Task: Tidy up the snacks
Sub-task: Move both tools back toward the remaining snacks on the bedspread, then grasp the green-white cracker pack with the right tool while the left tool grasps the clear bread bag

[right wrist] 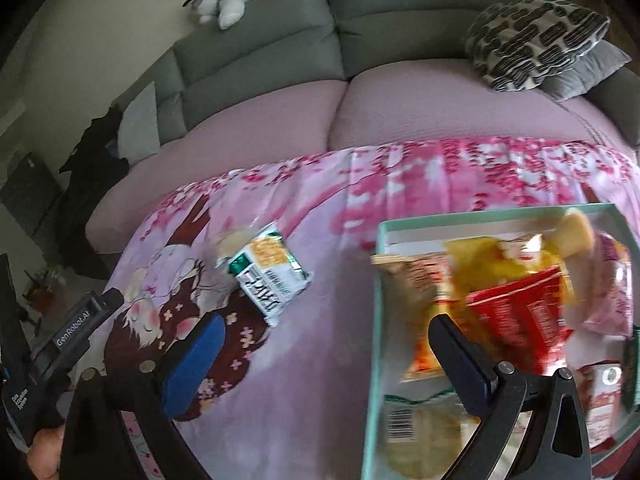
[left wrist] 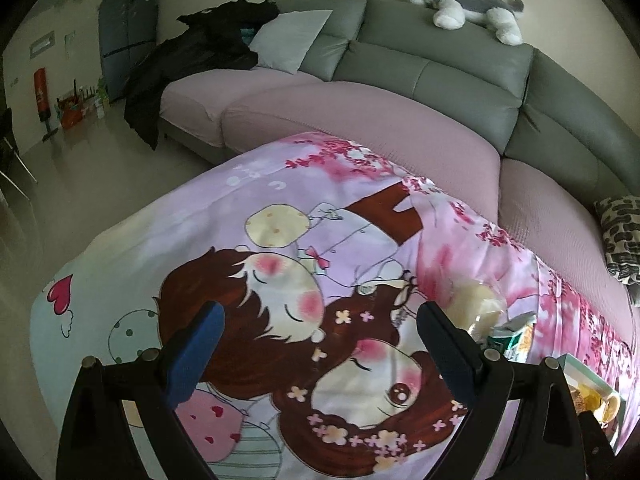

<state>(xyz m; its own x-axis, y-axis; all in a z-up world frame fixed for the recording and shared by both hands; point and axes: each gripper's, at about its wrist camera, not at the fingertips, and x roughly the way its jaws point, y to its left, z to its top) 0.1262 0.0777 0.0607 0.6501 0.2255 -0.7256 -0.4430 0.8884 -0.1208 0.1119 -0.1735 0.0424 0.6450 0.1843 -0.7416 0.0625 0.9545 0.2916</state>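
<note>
A green and white snack packet (right wrist: 270, 276) lies on the pink cartoon cloth (right wrist: 312, 360), with a clear bag of pale biscuits (right wrist: 234, 242) just behind it. A pale green box (right wrist: 378, 320) at the right holds several snack packs, among them a red one (right wrist: 520, 320) and a yellow one (right wrist: 500, 268). My right gripper (right wrist: 324, 354) is open and empty above the cloth, by the box's left wall. My left gripper (left wrist: 320, 340) is open and empty over the cloth; the biscuit bag (left wrist: 478, 306), packet (left wrist: 516, 334) and box (left wrist: 588, 376) lie to its right.
The cloth covers a low table in front of a grey sofa (right wrist: 360, 40) with pink seat covers. A plush dog (left wrist: 468, 4) lies on the sofa back. A patterned cushion (right wrist: 532, 40) sits at the right. Black clothing (left wrist: 188, 60) hangs off the sofa's left end.
</note>
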